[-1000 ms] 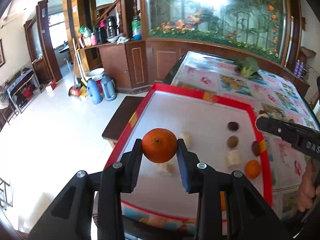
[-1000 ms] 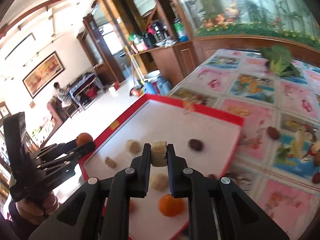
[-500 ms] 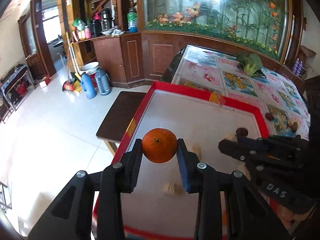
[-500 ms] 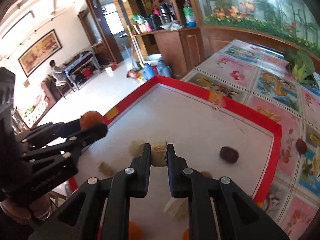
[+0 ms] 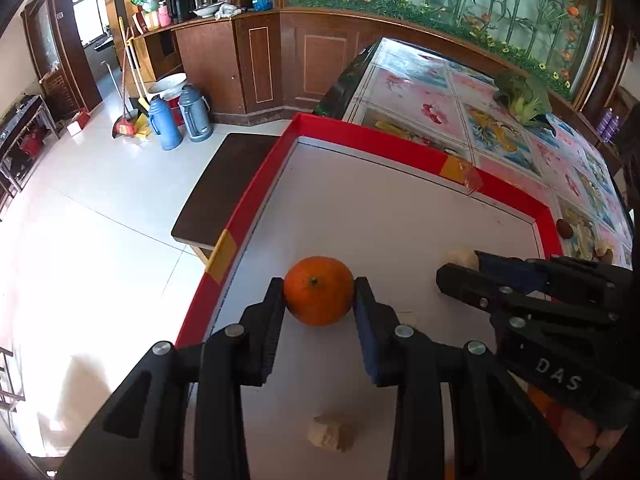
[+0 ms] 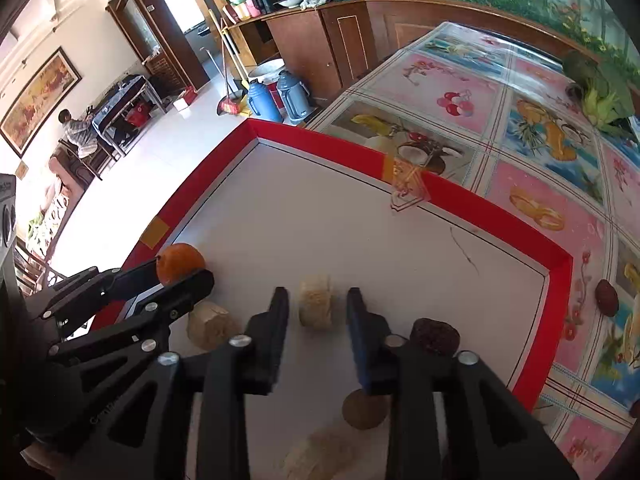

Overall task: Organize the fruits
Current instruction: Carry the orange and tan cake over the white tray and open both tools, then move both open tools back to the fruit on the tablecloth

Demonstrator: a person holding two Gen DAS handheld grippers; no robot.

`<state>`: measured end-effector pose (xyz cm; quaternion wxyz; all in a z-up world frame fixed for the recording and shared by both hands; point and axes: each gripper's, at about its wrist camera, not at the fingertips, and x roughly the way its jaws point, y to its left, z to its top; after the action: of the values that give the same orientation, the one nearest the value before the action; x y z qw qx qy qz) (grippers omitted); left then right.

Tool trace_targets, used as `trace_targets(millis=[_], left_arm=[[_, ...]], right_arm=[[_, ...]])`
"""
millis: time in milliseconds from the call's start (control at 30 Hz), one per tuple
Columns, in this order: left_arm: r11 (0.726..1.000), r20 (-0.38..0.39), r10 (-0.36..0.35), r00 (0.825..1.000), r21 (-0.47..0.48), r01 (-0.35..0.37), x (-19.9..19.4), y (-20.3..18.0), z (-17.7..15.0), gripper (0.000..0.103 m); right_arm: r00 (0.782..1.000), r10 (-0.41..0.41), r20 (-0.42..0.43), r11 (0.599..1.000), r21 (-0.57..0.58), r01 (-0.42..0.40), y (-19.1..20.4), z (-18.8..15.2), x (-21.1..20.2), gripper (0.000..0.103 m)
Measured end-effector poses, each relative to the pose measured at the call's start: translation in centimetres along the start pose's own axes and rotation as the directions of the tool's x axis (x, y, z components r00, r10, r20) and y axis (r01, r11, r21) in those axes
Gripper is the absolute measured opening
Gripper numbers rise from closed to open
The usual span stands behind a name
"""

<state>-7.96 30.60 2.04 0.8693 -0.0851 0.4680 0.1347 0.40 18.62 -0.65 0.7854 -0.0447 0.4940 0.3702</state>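
Note:
My left gripper (image 5: 319, 294) is shut on an orange (image 5: 319, 290) low over the white board (image 5: 392, 216) with the red rim, near its left edge. It also shows in the right wrist view (image 6: 176, 276), with the orange (image 6: 179, 262). My right gripper (image 6: 318, 306) is open, its jaws apart on either side of a pale banana piece (image 6: 316, 300) that stands on the board. In the left wrist view the right gripper (image 5: 464, 276) sits at the right, a pale piece (image 5: 462, 258) at its tip.
More pale pieces (image 6: 208, 324) (image 5: 330, 434) and brown round fruits (image 6: 434, 336) (image 6: 366, 410) lie on the board. A dark fruit (image 6: 606, 298) lies on the flowered tablecloth (image 6: 540, 128) beyond the red rim (image 6: 460, 192). The floor drops off left of the board.
The right gripper has opened and let go of the banana piece, which now stands on the board. Both grippers have come lower and closer to the board; the left still holds the orange.

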Motion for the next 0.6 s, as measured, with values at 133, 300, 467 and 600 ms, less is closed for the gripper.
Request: trace_targets(millis=[133,300,467,600], left_arm=[[0.999,0.036,0.036,0.999,0.018,-0.036,-1.4,-0.4,0.0,0.057],[0.996,0.141,0.027,0.99,0.08,-0.038,-5.4,-2.5,-0.3,0.067],[0.977,0.193,-0.07,0.979,0.209,0.028,-8.6,-7.6,-1.7,0.072],[0.95,0.169,-0.156,0.973,0.296,0.101,-9.1,-11.8,-3.3,0.074]], right_arm=[[0.997,0.044,0.067,0.999,0.011,-0.045,-0.8,-0.4,-2.6,0.043],[0.979,0.041,0.198,0.999,0.004,-0.043,-3.3,-2.4,-7.8,0.048],[0.954,-0.044,0.295,0.999,0.029,0.037,-8.3,-6.9,-12.8,0.052],[0.933,-0.159,0.324,0.984,0.129,0.123,-13.8,-11.2,-16.4,0.052]])
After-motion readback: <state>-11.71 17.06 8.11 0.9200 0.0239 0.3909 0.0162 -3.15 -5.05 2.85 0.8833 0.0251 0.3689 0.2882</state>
